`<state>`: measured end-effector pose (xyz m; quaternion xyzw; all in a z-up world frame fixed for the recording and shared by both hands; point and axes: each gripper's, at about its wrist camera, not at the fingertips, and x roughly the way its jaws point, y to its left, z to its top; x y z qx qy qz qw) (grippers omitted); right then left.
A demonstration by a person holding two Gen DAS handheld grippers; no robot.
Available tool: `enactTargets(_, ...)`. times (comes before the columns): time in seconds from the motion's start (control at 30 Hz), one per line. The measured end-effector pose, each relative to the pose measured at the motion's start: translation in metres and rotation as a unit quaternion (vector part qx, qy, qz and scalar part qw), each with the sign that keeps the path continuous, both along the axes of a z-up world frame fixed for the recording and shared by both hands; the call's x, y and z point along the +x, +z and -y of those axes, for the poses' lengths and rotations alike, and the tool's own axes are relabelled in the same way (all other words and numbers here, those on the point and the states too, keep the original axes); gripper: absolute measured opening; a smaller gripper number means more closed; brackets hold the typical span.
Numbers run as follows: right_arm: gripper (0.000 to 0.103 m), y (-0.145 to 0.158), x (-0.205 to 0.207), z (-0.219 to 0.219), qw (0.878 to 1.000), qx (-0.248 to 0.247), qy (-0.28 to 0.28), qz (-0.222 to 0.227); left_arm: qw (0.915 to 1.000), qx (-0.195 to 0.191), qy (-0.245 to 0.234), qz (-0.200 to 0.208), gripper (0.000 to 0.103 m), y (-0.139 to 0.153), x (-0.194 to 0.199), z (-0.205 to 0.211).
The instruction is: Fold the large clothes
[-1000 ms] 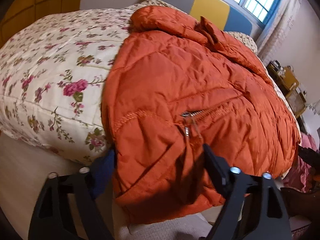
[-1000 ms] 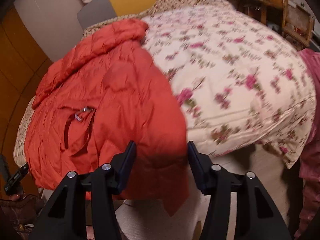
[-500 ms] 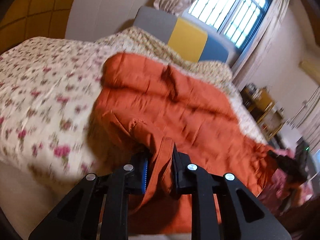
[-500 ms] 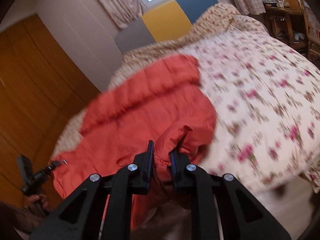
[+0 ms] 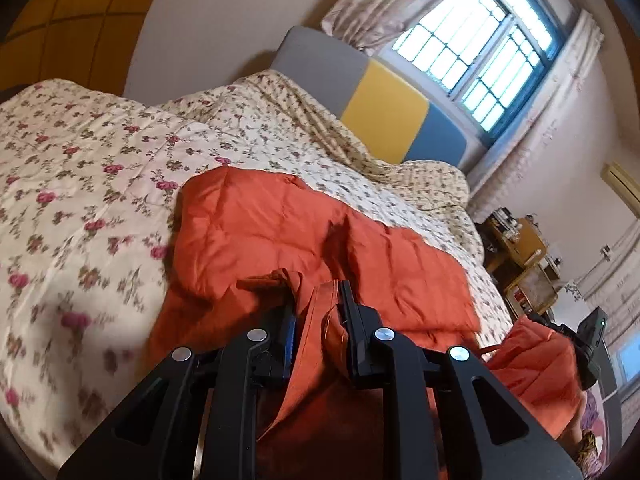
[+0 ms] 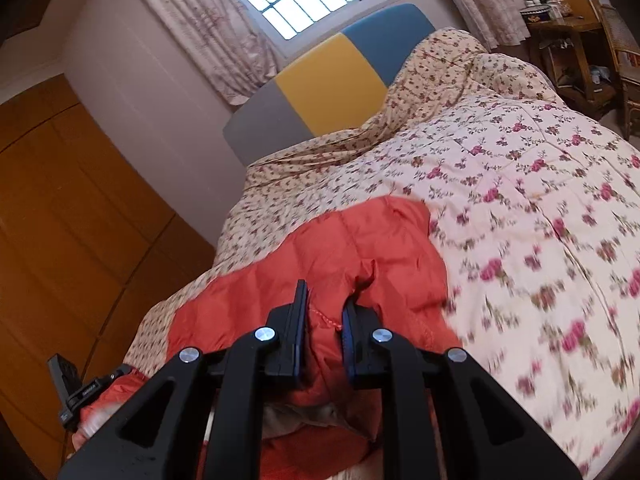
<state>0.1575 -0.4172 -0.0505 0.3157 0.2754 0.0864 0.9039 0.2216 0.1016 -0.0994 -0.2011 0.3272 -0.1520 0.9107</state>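
Note:
An orange quilted puffer jacket [image 5: 256,232] lies on a bed with a floral quilt [image 5: 80,168]. My left gripper [image 5: 318,300] is shut on a bunched edge of the jacket and holds it raised off the bed. My right gripper [image 6: 326,308] is shut on the jacket's [image 6: 340,248] other bottom edge, also raised. The right gripper also shows at the far right of the left wrist view [image 5: 588,344], with orange fabric hanging from it. The left gripper shows at the lower left of the right wrist view [image 6: 68,388].
The bed has a grey, yellow and blue headboard [image 5: 384,108] under a barred window [image 5: 480,40] with curtains. Wooden wardrobe doors [image 6: 60,220] stand on one side. Wooden furniture [image 6: 580,32] stands on the other side of the bed.
Both grippers have shut on the jacket's bottom edge and lifted it up and forward toward the headboard, so the lower part now folds over the upper part.

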Motion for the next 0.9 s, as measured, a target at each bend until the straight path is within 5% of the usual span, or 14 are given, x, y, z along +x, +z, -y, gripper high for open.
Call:
enactTargets(0.27, 0.015, -0.029, 0.082, 0.017, 0.996, 0.024, -0.060, -0.060, 0.9980, -0.018, 0.044, -0.041, 0.019, -0.015, 0.077, -0.017)
enactTargets(0.43, 0.026, -0.055, 0.112, 0.022, 0.993, 0.047, -0.071, -0.086, 0.9951, -0.026, 0.058, -0.076, 0.019, -0.034, 0.103, -0.024)
enactTargets(0.67, 0.085, -0.048, 0.107, 0.035, 0.991, 0.096, -0.092, -0.013, 0.9806, -0.140, 0.081, -0.111, 0.027, -0.037, 0.117, -0.048)
enactTargets(0.7, 0.089, -0.042, 0.099, 0.039, 0.990, 0.095, -0.105, 0.008, 0.9778, -0.159, 0.084, -0.108, 0.037, -0.034, 0.117, -0.052)
enactTargets(0.73, 0.089, -0.038, 0.094, 0.041, 0.989, 0.092, -0.112, 0.019, 0.9757, -0.174, 0.090, -0.098, 0.058, -0.030, 0.114, -0.057)
enactTargets(0.8, 0.090, -0.033, 0.082, 0.048, 0.989, 0.076, -0.122, 0.022, 0.9734, -0.185, 0.131, -0.035, 0.088, -0.012, 0.095, -0.070)
enactTargets(0.9, 0.091, -0.038, 0.064, 0.055, 0.991, 0.051, -0.123, -0.001, 0.9688, -0.182, 0.161, 0.049, 0.097, 0.008, 0.063, -0.087)
